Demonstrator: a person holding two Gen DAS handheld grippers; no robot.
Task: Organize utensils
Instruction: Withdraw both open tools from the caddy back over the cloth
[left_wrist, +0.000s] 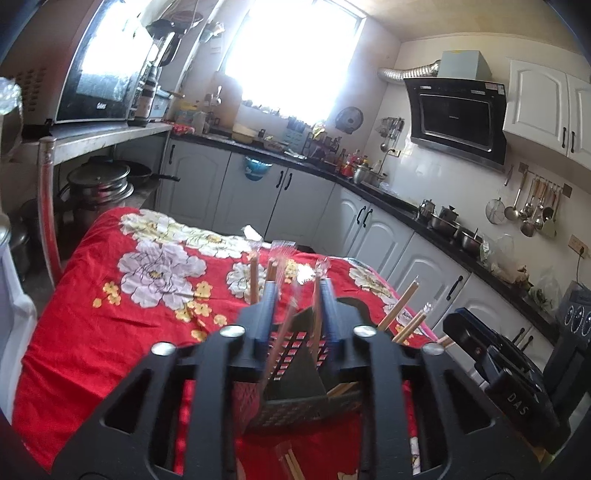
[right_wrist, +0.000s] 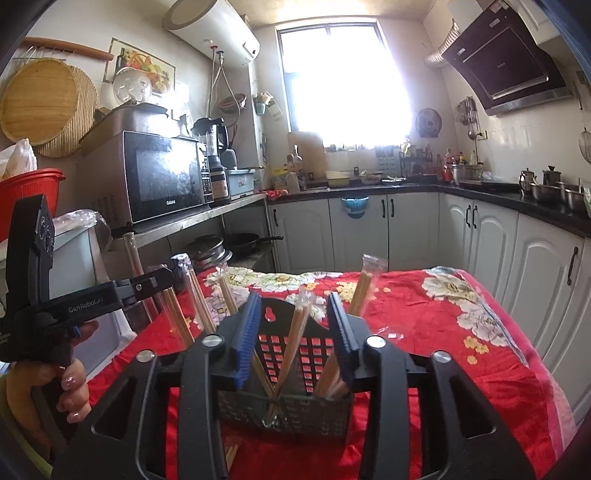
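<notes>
Right tongs (right_wrist: 293, 325): released, blue pads either side of one wrapped pair.
Left tongs (left_wrist: 295, 306): released.
Black perforated plastic holder (right_wrist: 284, 410): holds several plastic-wrapped wooden chopstick pairs (right_wrist: 295, 343), leaning.
Desk (right_wrist: 424, 332): red floral cloth, holder near front edge.

Both tools are angled a bit downward, side by side. Left tool (left_wrist: 295, 291) has its jaws a little apart; right tool (right_wrist: 295, 306) stands wider. A hand (right_wrist: 70, 387) wraps the left tool's grip, fingers curled.
</notes>
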